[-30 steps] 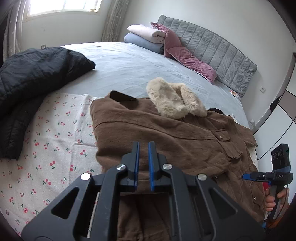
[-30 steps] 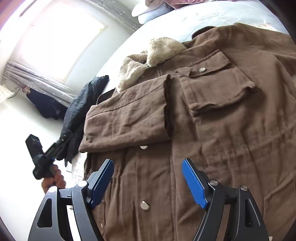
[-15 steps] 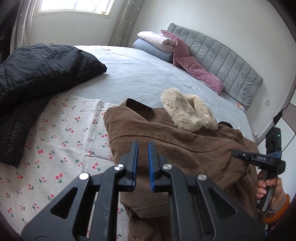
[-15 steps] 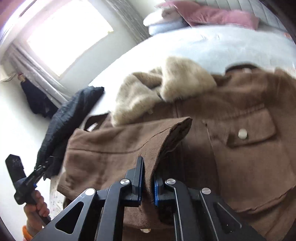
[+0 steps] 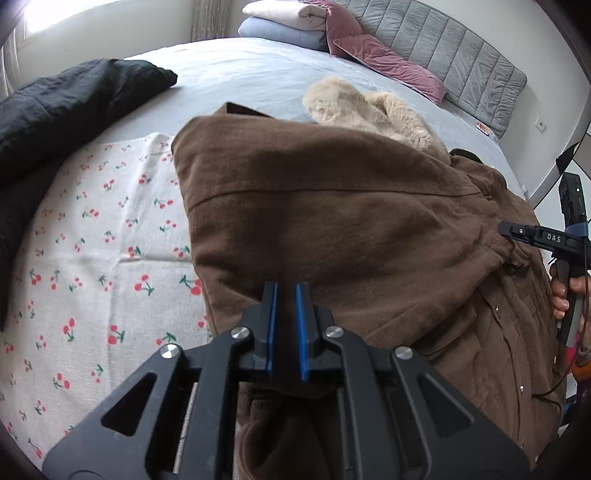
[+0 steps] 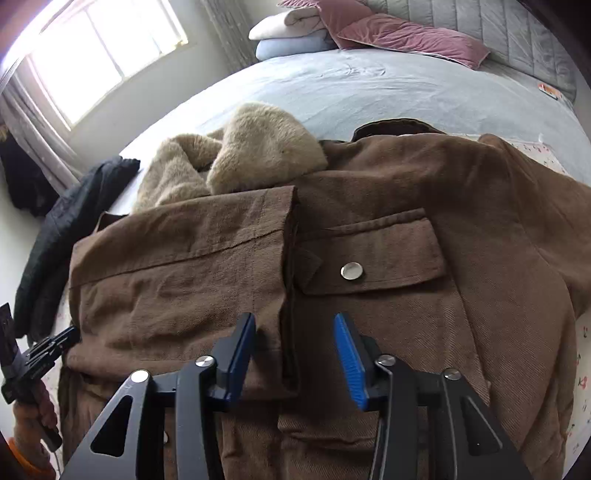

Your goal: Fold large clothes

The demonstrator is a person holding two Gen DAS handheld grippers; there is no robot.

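Note:
A brown jacket (image 5: pixel 332 221) with a beige fur collar (image 5: pixel 362 107) lies on the bed, one part folded over its front. My left gripper (image 5: pixel 284 291) is shut on the near edge of that brown fold, and cloth shows in the narrow gap between the pads. In the right wrist view the fold's straight edge (image 6: pixel 291 258) runs beside the chest pocket (image 6: pixel 369 254). My right gripper (image 6: pixel 293 325) hovers over that edge with its jaws opening, the pads clear of the cloth. Each gripper also shows in the other's view: right gripper (image 5: pixel 517 232), left gripper (image 6: pixel 55 343).
A black padded coat (image 5: pixel 74 99) lies at the left on a cherry-print cloth (image 5: pixel 92 258). Pink pillows (image 5: pixel 384 62) and folded blankets (image 5: pixel 288 22) sit by the grey headboard (image 5: pixel 461 55). The pale blue sheet (image 5: pixel 240 70) stretches beyond the collar. A window (image 6: pixel 92 62) is far left.
The right gripper closed on the fold's edge, carried it toward the collar, and has now let go and spread. The left gripper stayed shut and came down with the fold onto the jacket.

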